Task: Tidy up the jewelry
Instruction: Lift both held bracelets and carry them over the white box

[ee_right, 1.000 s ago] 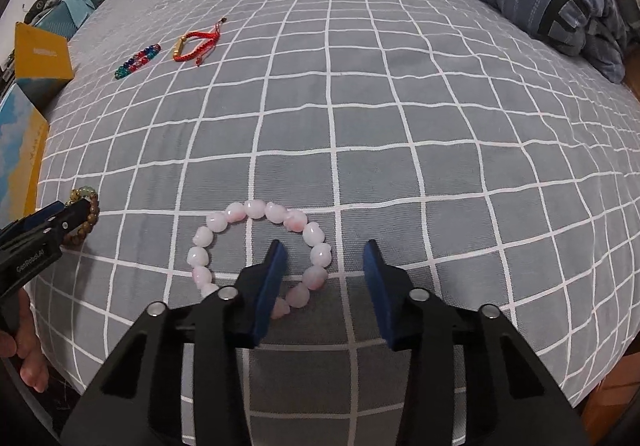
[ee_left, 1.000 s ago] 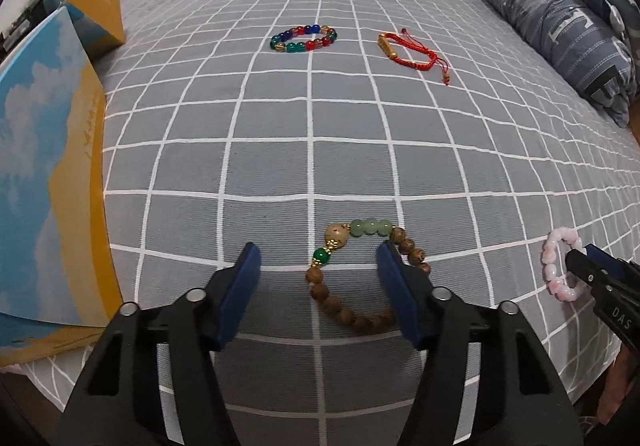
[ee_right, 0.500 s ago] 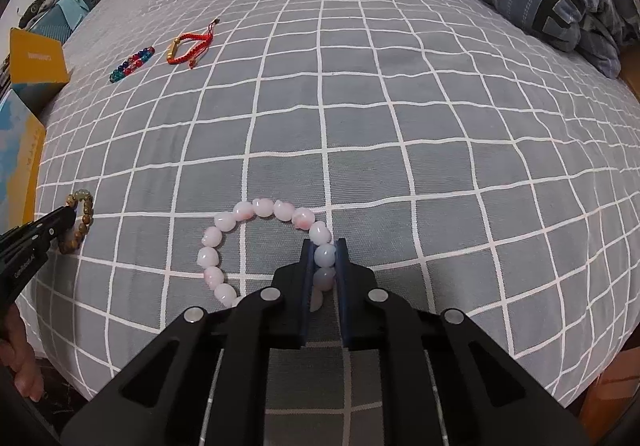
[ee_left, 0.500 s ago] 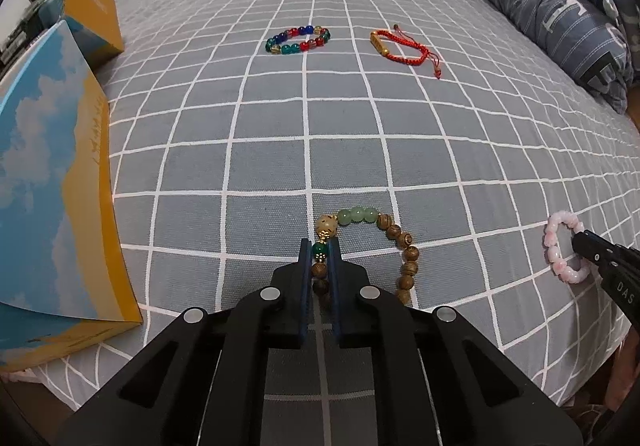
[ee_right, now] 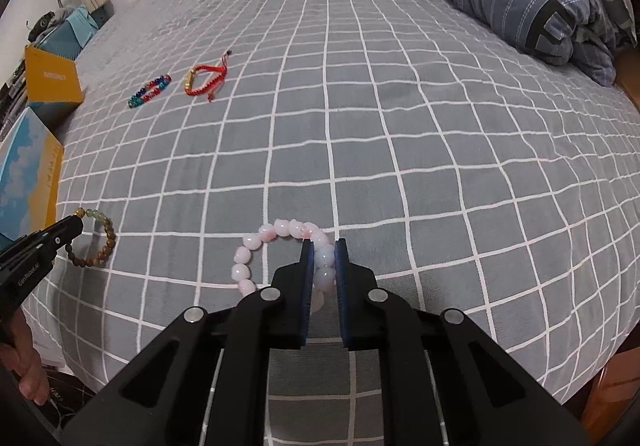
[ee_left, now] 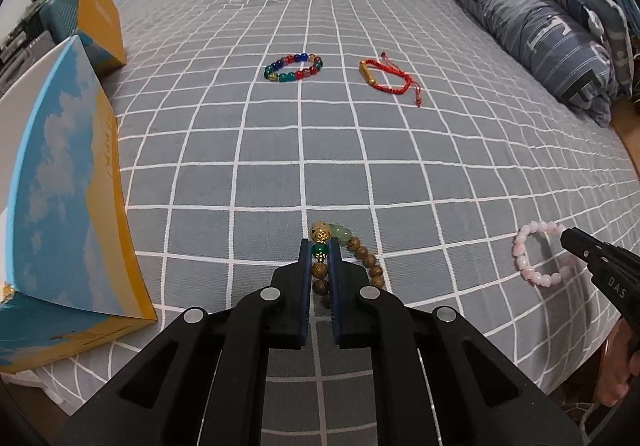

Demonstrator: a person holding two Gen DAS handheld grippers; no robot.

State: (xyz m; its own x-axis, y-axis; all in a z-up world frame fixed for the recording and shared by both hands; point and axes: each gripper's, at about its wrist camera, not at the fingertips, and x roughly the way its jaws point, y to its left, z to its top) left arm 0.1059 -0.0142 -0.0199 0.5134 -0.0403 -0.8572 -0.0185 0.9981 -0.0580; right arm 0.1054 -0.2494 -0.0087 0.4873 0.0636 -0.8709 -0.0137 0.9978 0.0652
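The bed (ee_left: pixel 280 150), under a grey checked sheet, carries all the jewelry. A rolled quilt (ee_left: pixel 532 26) lies along its right edge, and two boxes stand at its left edge: a big blue-and-yellow box (ee_left: pixel 68 206) close by and a smaller yellow box (ee_left: pixel 98 14) further up.

Four bracelets are in view. Two lie loose far up the bed, just beside each other: a coloured bead bracelet (ee_left: pixel 294 67) and a red cord bracelet (ee_left: pixel 390 77). The other two sit at the near edge, well apart, and each is already gripped.

The left tongs (ee_left: pixel 320 262) are closed on the wooden bracelet (ee_left: pixel 366 258), the pads pinching its strand just below the green bead, while the rest of the loop trails to the right onto the sheet. The right tongs (ee_right: pixel 323 262) are closed on the pink bracelet (ee_right: pixel 256 246), clamping two pale beads on its right side; the rest of the loop hangs out to the left.

The step in hand looks like the pick-up: both grips are made, and both loops seem to be only starting to leave the sheet.

The next move probably calls for a steady lift until each loop hangs free, then a carry toward wherever the pieces belong, perhaps the boxes or the row up the bed. The beads are round and smooth, so firm pressure matters.
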